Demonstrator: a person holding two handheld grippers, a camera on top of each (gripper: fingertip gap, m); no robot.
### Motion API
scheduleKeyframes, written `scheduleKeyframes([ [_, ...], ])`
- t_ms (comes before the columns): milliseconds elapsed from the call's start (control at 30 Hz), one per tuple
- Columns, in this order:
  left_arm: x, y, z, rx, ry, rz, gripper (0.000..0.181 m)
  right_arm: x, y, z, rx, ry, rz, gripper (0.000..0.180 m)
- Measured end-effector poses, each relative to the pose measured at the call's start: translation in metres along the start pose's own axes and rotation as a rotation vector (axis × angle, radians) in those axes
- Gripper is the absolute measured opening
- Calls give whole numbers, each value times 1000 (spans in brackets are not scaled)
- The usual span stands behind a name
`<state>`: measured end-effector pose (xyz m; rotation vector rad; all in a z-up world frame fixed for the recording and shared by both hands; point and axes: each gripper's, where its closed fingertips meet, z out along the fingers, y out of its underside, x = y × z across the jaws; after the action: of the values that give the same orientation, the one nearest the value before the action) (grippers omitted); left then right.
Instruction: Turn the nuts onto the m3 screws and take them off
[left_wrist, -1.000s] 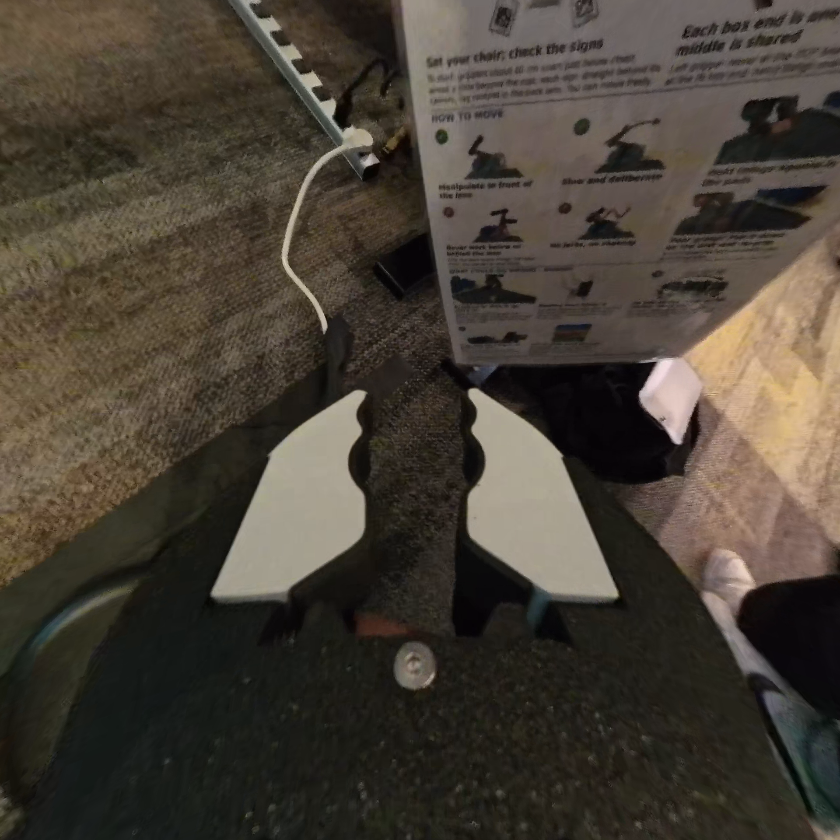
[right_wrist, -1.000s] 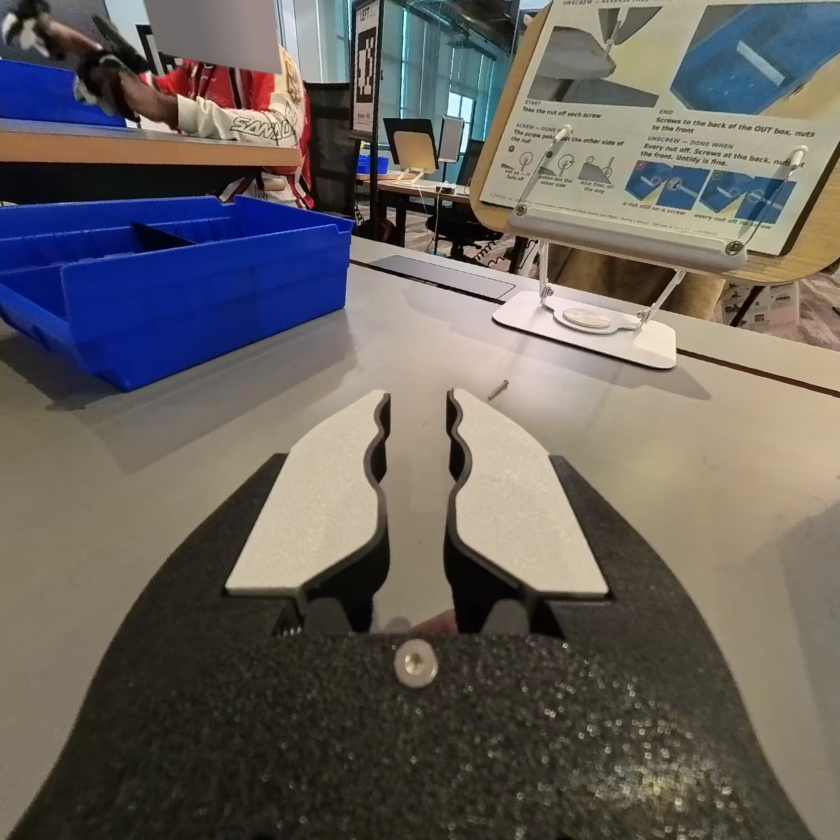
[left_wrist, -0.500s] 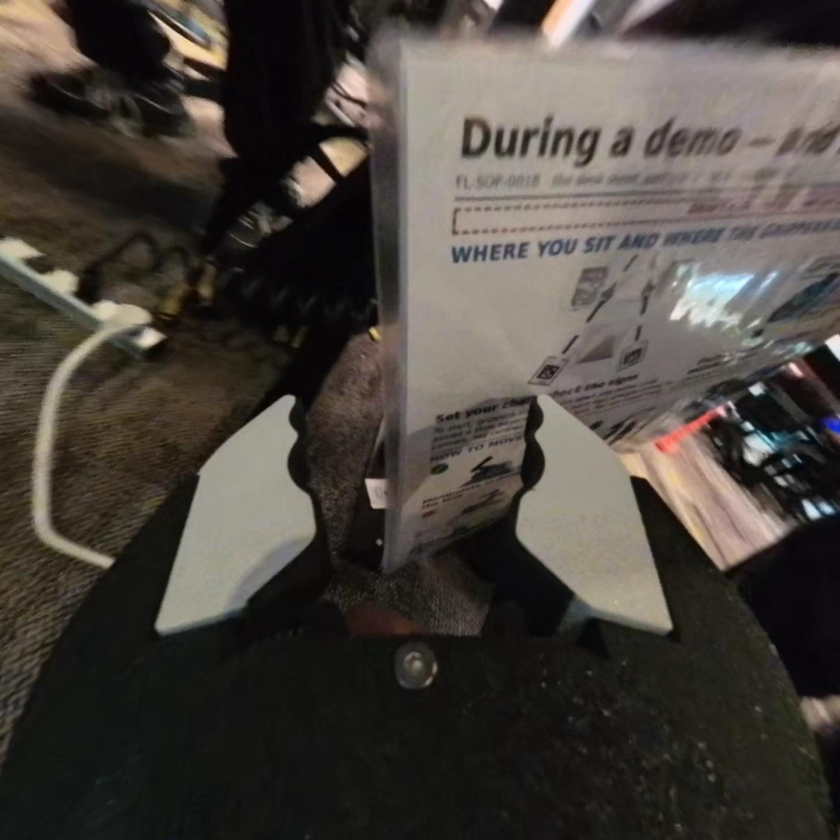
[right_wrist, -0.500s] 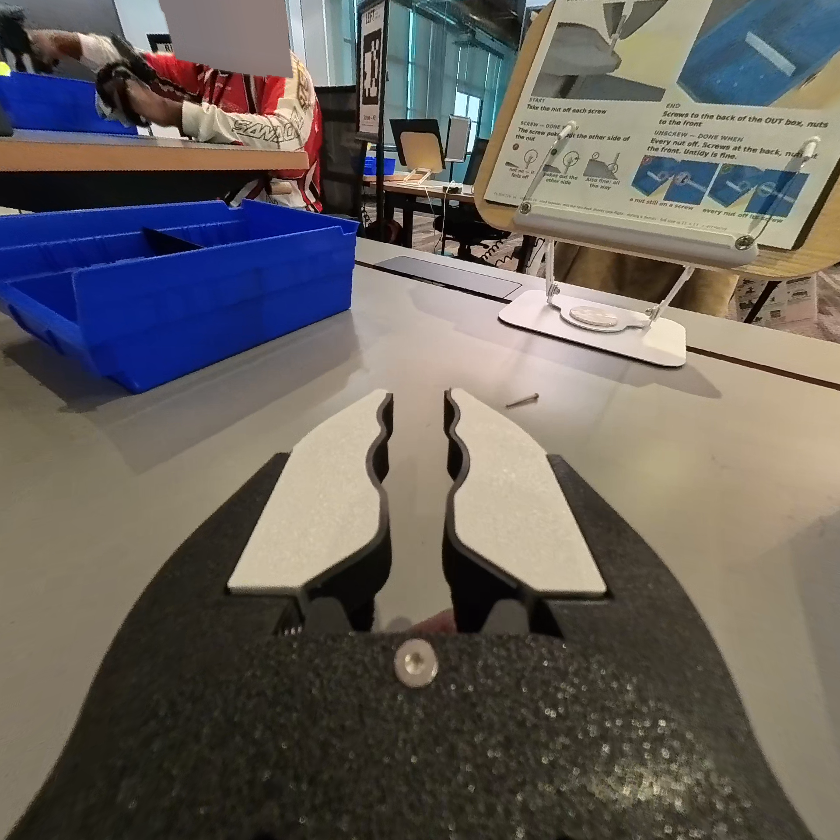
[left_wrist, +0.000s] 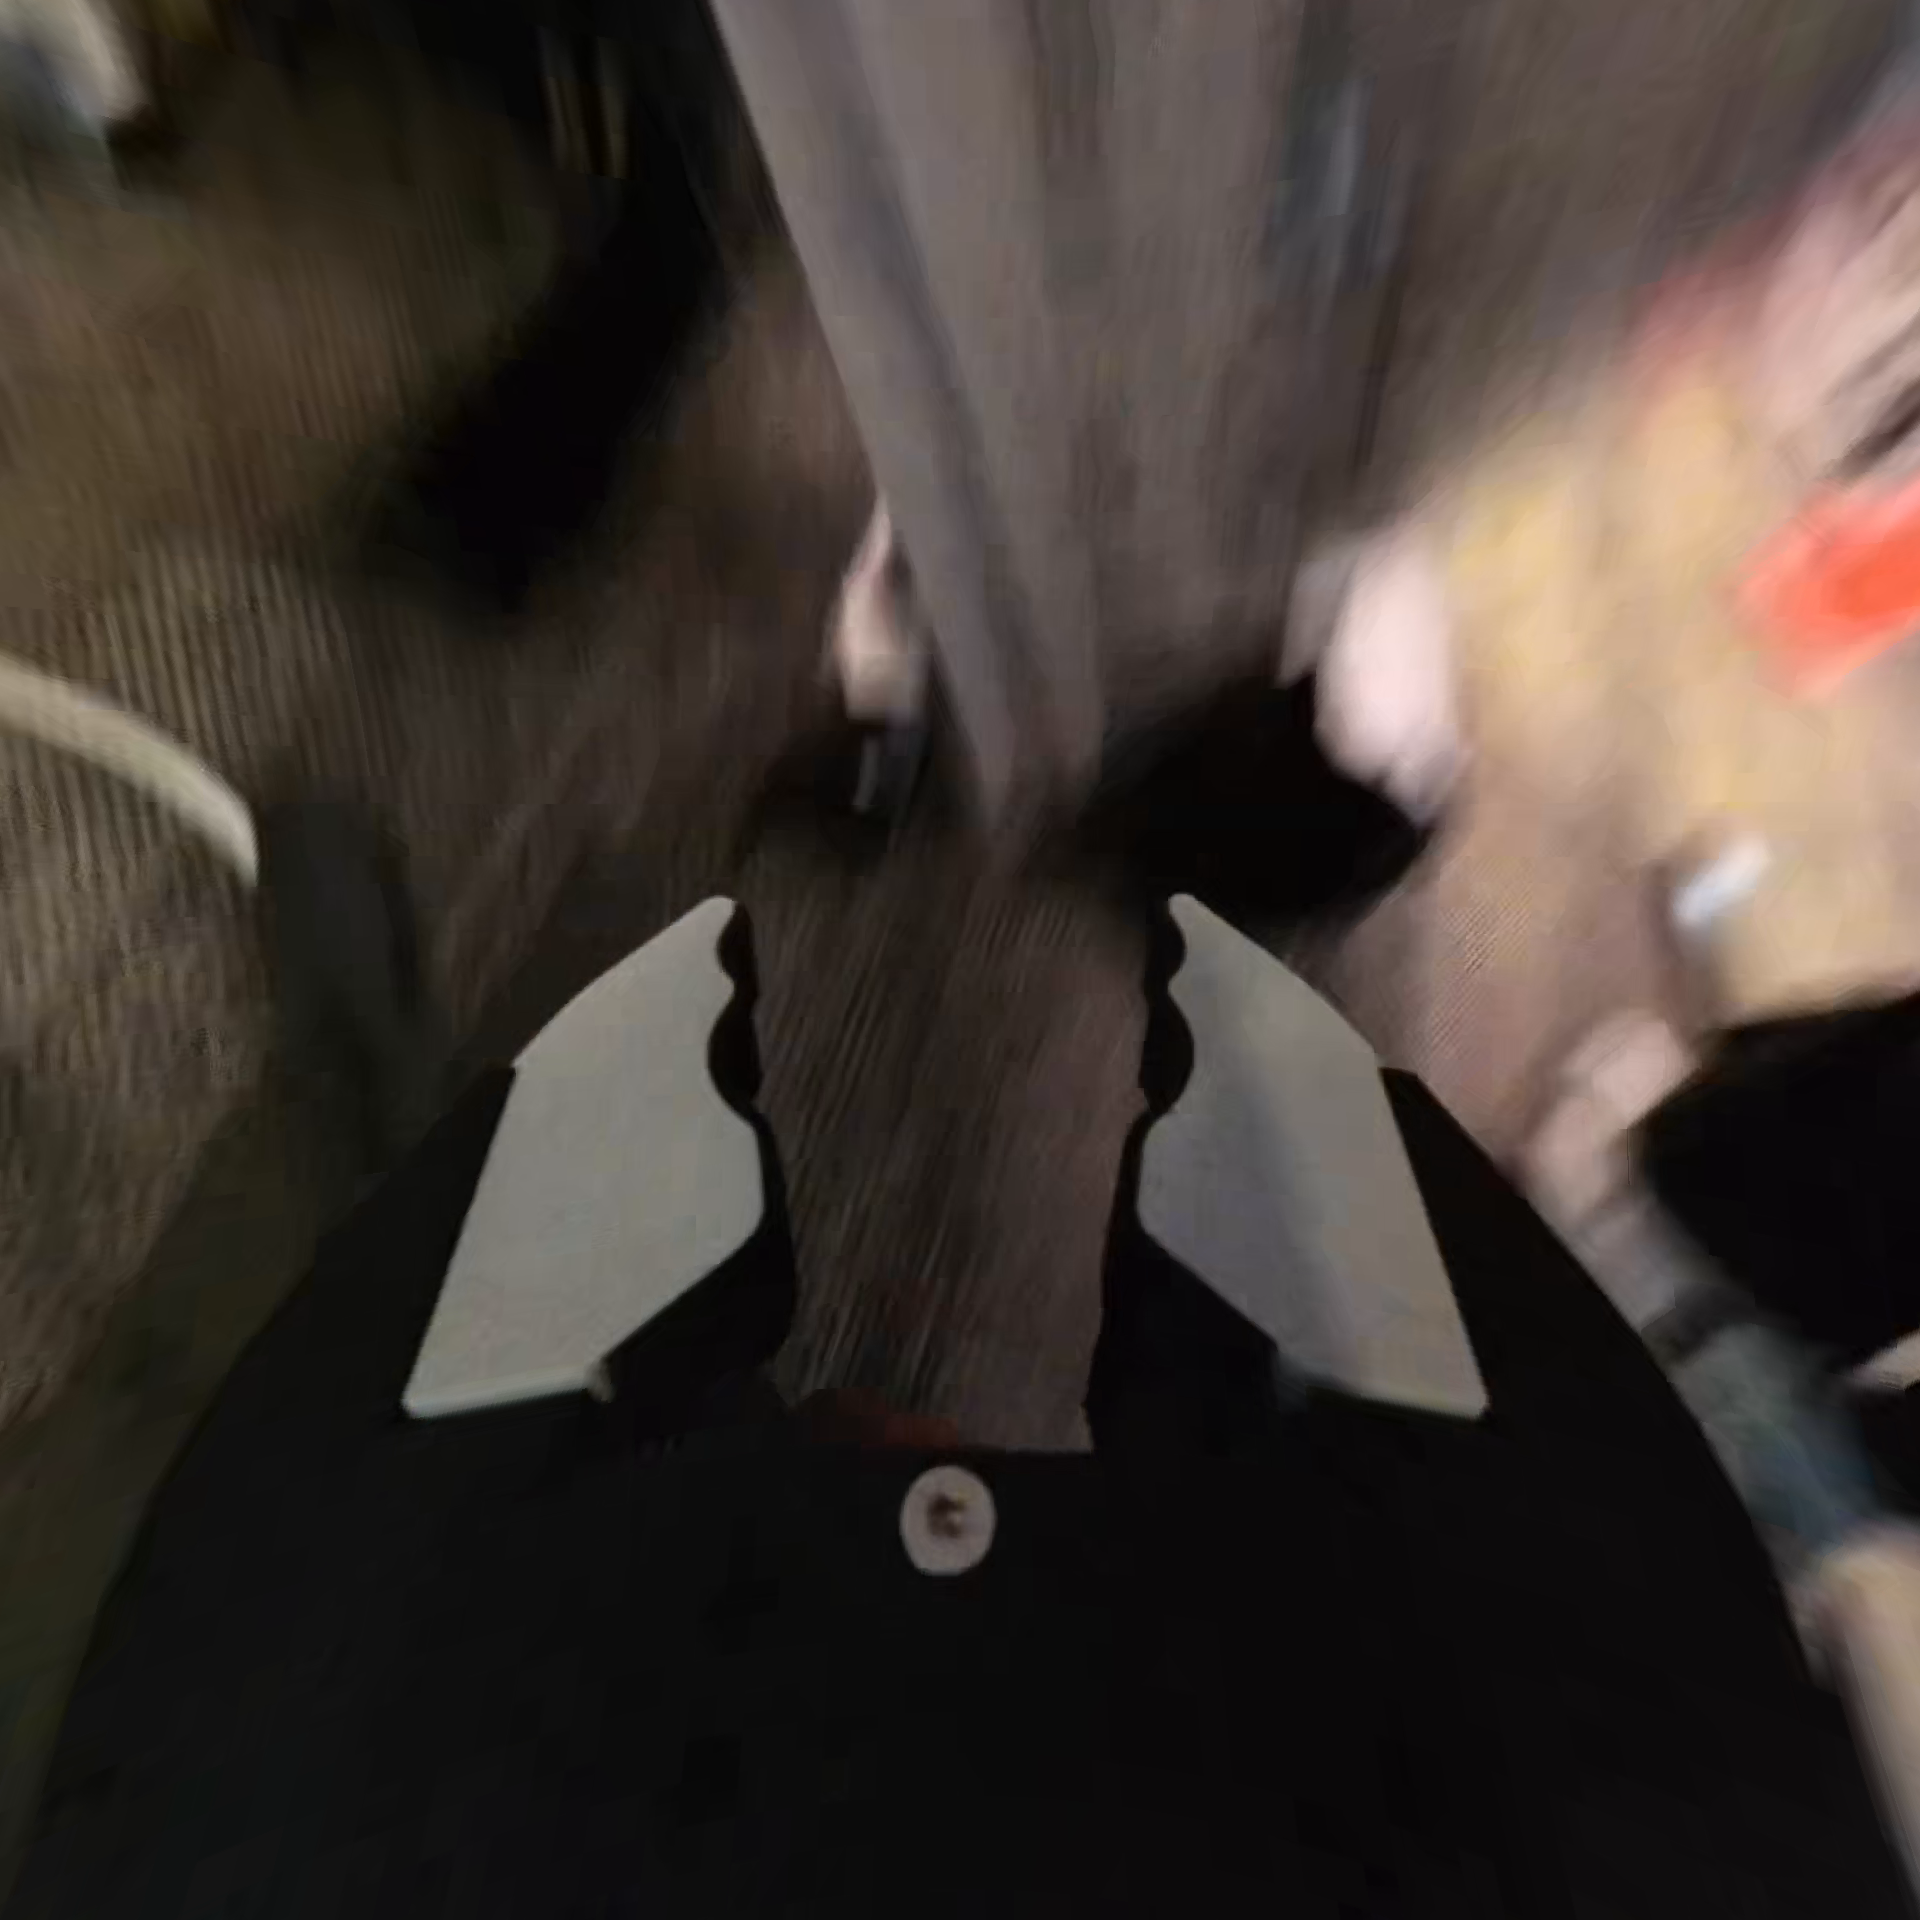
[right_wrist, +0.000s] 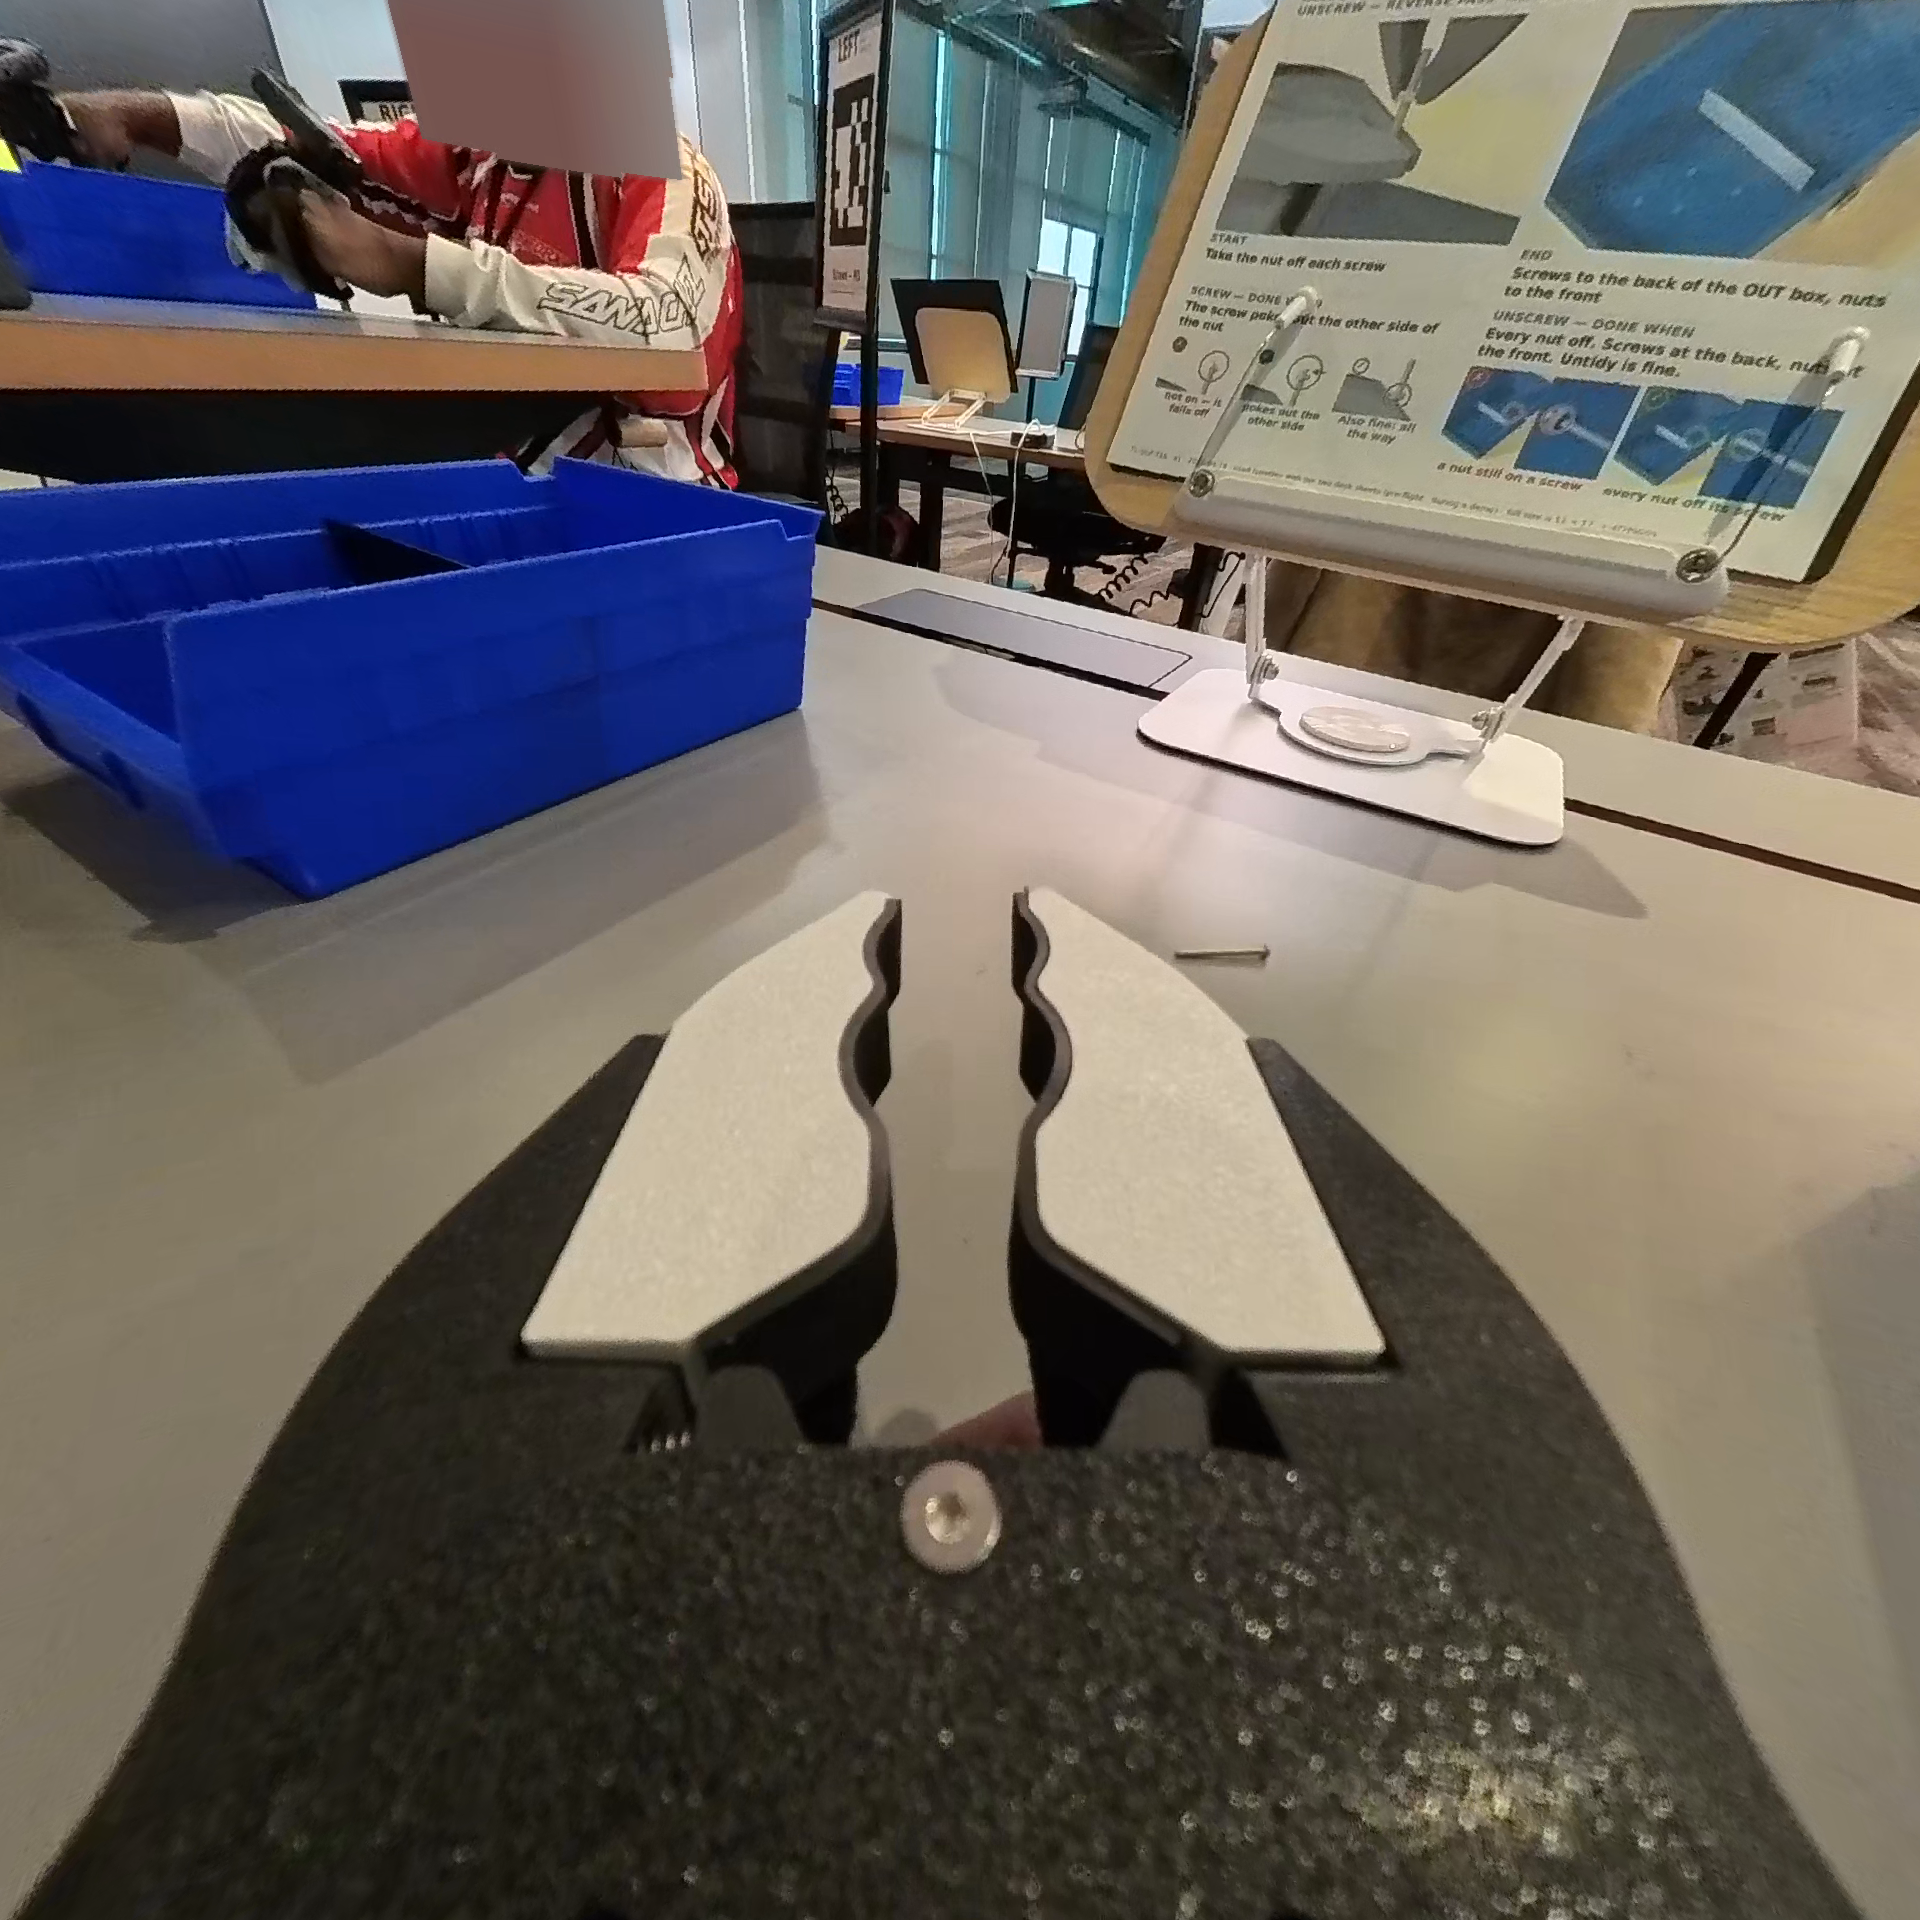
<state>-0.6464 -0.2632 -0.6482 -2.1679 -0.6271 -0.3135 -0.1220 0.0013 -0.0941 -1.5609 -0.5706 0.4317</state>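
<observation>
In the right wrist view a single small screw lies on the grey table, just ahead and to the right of my right gripper. That gripper rests low over the table, its jaws a narrow gap apart with nothing between them. A blue divided bin stands at the left. No nut shows. The left wrist view is heavily motion-blurred: my left gripper is open wide and empty, pointing down at carpet below table level. A grey upright board stands ahead of it.
An instruction sheet on a white stand stands at the back right of the table. A person in a red and white top works at another desk behind the bin. A white cable lies on the carpet at the left.
The left gripper has swung fast and opened wider; its view went from sharp carpet and sign to blur. The right gripper has shifted left, so the screw now sits further right.
</observation>
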Motion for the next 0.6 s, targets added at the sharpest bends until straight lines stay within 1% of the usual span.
scheduleKeyframes([
  [33, 20, 40, 15, -80, 5, 49, 70, 0, 0, 0, 1, -2, 1, 20],
  [67, 50, 73, 32, -143, 50, 101, 68, -1, 0, 0, 1, -8, 3, 20],
  [100, 82, 100, 51, -187, 90, 188, 62, -1, 0, 0, 2, -12, 6, 20],
  [133, 111, 120, 72, -205, 102, 315, 55, -1, 0, 0, 3, -14, 8, 20],
  [200, 159, 144, 121, -179, 98, 575, 53, -2, 0, 0, 4, -22, 7, 20],
  [233, 176, 153, 146, -176, 99, 646, 44, -2, 0, 0, 4, -23, 7, 20],
  [267, 187, 162, 171, -192, 104, 656, 36, -2, 0, 0, 4, -25, 7, 20],
  [300, 193, 169, 194, -218, 109, 629, 39, -2, 0, 0, 5, -28, 9, 20],
  [367, 196, 174, 233, -259, 115, 480, 42, -1, -1, -1, 7, -26, 16, 20],
  [400, 198, 176, 249, -282, 130, 405, 45, 0, -1, -1, 9, -22, 21, 19],
  [433, 200, 179, 262, -306, 135, 370, 47, 1, -1, -1, 8, -20, 27, 20],
  [500, 201, 184, 282, -319, 112, 430, 47, 2, 0, -1, 7, -23, 42, 20],
  [600, 201, 188, 302, -264, 32, 633, 42, 4, 0, 0, 1, -21, 67, 21],
])
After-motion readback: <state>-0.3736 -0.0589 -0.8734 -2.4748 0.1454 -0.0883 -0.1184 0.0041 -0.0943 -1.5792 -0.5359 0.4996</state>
